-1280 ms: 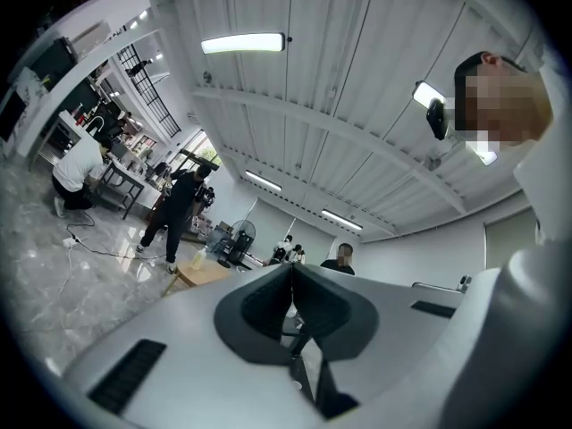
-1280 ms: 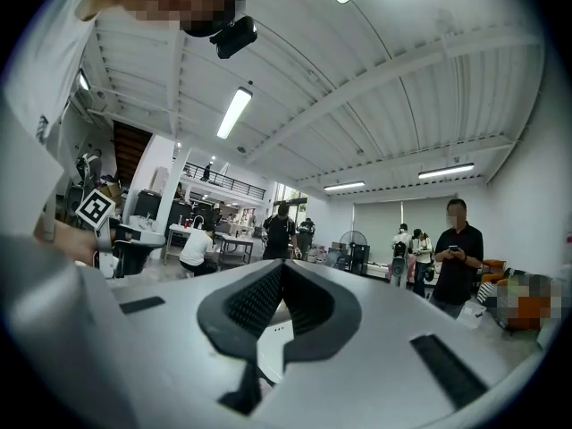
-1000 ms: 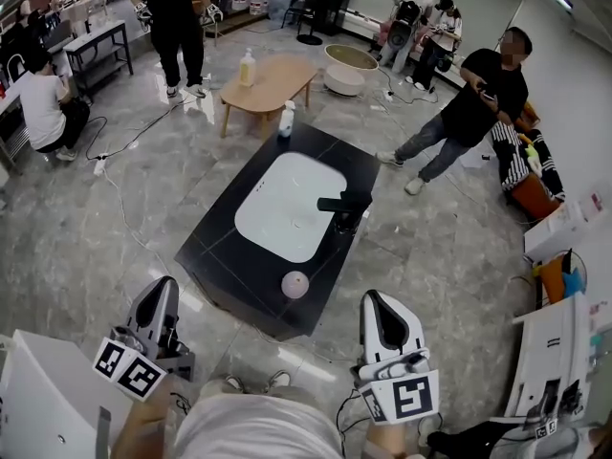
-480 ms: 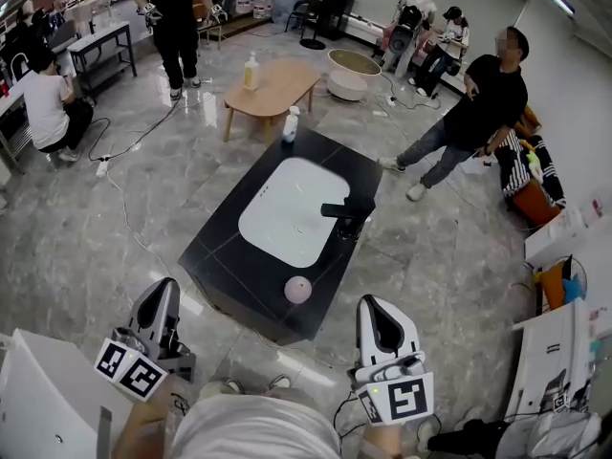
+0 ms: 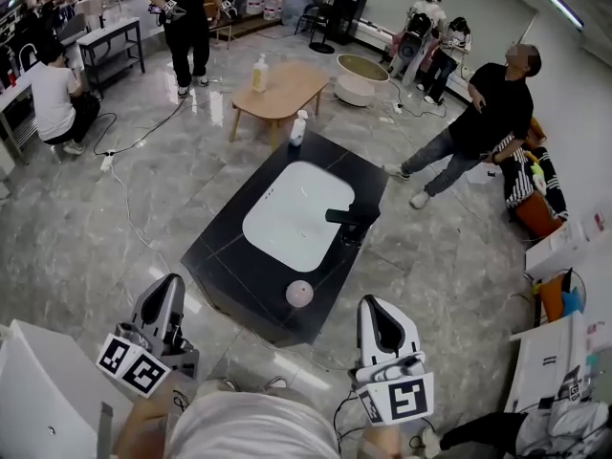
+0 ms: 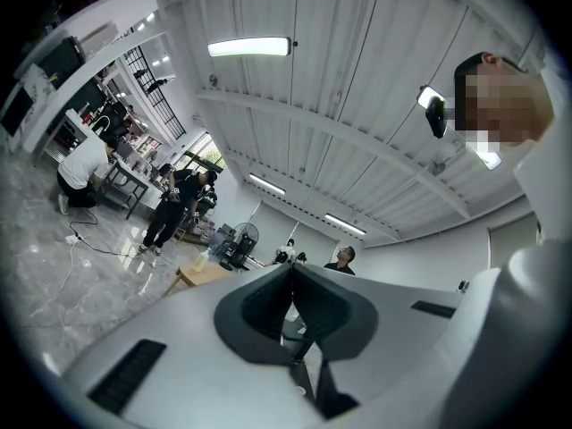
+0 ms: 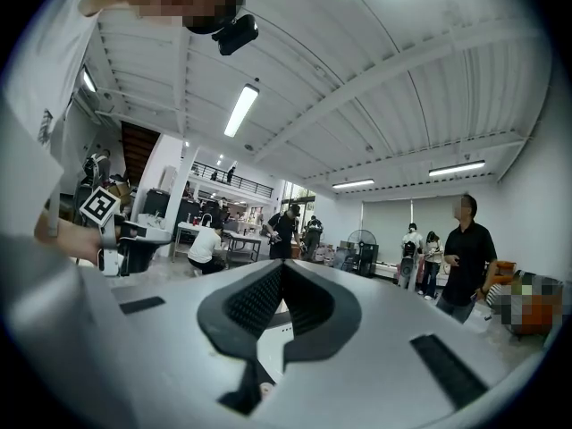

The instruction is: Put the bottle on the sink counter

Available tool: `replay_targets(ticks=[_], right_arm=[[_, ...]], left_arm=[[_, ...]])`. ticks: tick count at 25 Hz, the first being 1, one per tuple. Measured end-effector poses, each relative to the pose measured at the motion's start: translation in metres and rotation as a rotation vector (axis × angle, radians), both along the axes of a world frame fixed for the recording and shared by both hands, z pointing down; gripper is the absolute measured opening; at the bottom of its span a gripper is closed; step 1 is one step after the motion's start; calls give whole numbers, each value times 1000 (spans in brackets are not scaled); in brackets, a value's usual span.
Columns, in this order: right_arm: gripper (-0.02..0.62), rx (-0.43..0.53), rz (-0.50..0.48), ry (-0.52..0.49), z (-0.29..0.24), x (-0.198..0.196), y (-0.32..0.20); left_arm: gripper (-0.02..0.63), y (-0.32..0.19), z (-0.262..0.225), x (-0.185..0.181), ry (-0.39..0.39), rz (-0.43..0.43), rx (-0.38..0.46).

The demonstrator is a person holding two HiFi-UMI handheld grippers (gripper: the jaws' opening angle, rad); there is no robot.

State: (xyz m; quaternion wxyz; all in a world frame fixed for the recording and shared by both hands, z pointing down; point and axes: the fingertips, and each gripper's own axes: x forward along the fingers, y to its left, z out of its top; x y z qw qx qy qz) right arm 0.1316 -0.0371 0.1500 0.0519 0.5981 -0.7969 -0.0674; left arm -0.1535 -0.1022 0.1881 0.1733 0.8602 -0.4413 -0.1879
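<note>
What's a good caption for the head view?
Two shut grippers face a black sink counter, bottle by its far corner.

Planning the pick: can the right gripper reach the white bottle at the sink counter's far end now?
Probably not: the right gripper sits shut well back, and the bottle stands beyond the whole counter, past the faucet.

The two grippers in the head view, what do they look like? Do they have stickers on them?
The left gripper and the right gripper are both smooth white shells that narrow to a rounded tip, with dark grey ribbed pads inside. Each carries a white cube printed with black square markers. The person holding them wears a light grey top.
</note>
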Motion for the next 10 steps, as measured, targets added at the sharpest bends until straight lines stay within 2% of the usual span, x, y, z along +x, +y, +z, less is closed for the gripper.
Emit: replay_targets(ticks=[10], right_arm=[[11, -13, -16, -10, 0, 5, -9]], left_arm=[[15, -5, -3, 5, -12, -15, -12]])
